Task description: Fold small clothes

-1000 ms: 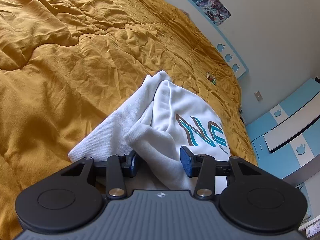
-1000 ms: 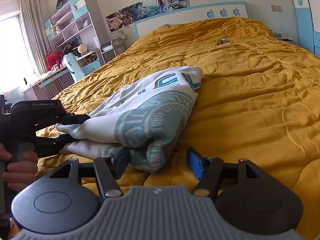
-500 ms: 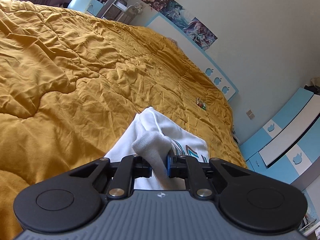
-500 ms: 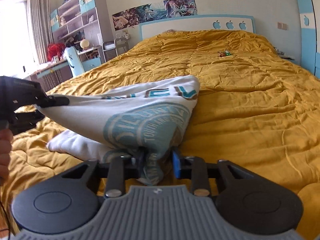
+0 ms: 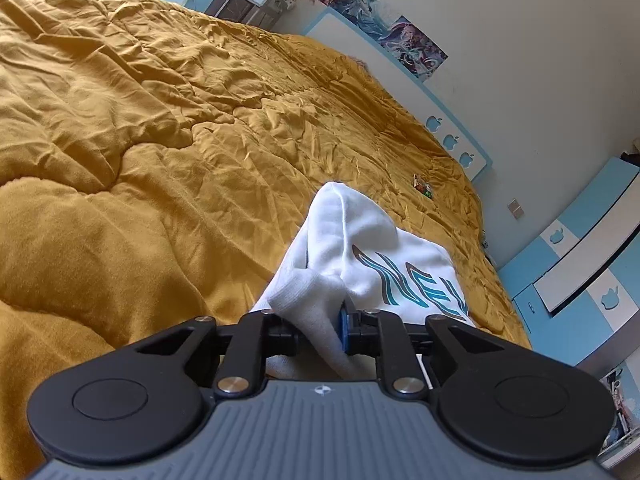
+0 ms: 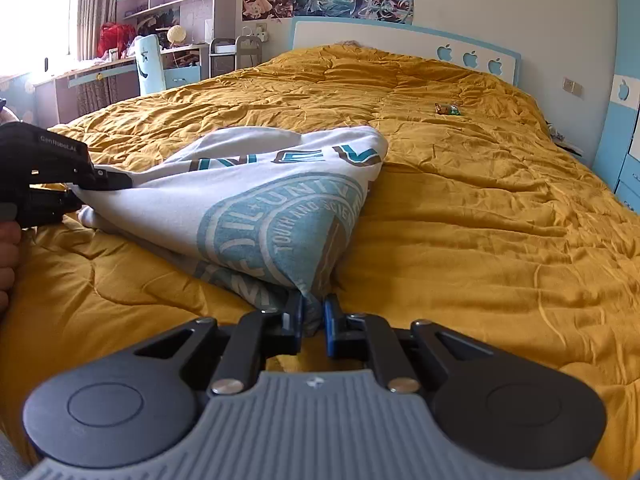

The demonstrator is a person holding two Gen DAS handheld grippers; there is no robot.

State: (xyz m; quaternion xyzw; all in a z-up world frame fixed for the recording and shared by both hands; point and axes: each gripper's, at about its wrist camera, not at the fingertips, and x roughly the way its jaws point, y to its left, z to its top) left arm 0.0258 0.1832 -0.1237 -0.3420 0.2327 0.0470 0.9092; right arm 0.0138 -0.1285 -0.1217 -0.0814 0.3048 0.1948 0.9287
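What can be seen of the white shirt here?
The shirt is white knit cloth with teal and brown lettering and a round teal emblem. It is loosely folded, partly lifted off the yellow quilt. The left gripper is shut on a ribbed white edge; the right gripper is shut on a printed corner. Its far end rests on the quilt.

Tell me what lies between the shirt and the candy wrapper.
Only bare, wrinkled bedspread between shirt and wrapper, shown in the right wrist view.
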